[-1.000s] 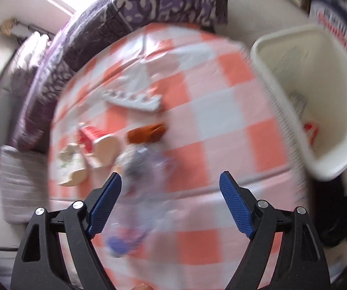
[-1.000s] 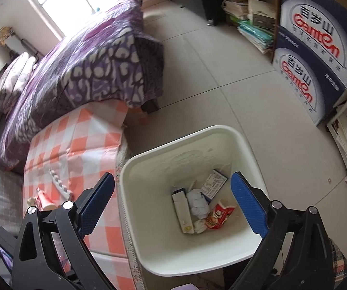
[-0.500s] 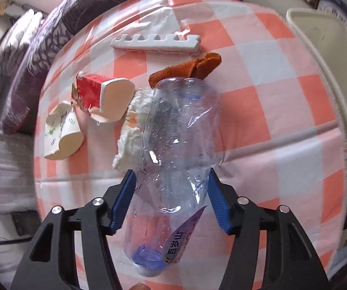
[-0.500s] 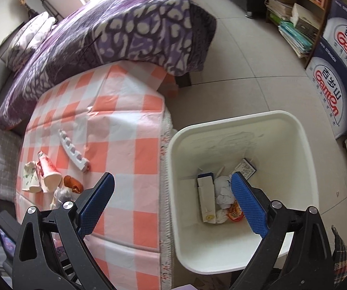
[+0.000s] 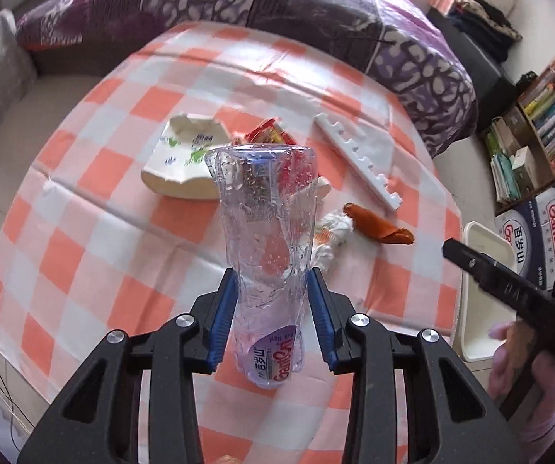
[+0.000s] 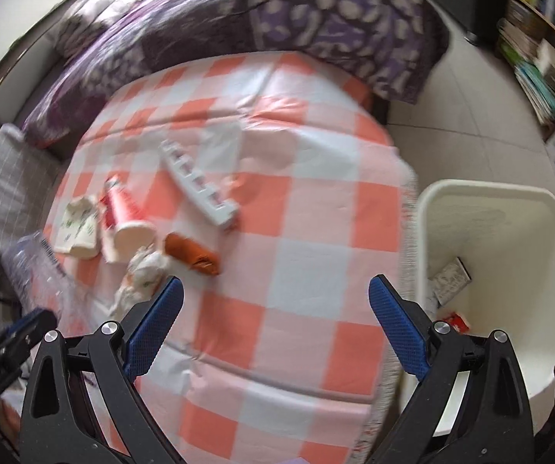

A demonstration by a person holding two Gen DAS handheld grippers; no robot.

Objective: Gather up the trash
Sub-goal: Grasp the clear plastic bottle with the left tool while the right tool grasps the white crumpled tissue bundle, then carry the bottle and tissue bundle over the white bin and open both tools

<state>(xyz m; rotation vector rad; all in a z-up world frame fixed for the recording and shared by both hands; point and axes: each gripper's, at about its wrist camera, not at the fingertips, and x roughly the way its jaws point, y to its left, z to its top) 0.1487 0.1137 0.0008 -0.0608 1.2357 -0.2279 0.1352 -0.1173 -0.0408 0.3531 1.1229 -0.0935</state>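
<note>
Now the bottle [image 5: 268,239] sits squeezed inside the closing left hand-held gripper [image 5: 271,311]

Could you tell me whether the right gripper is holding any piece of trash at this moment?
No, the right gripper has its jaws wide apart over the checked tablecloth, with nothing between them.

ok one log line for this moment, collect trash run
step: grab bottle | left gripper: fingers closing on plastic bottle | right gripper: open, empty, over table | bin: beside table
</note>
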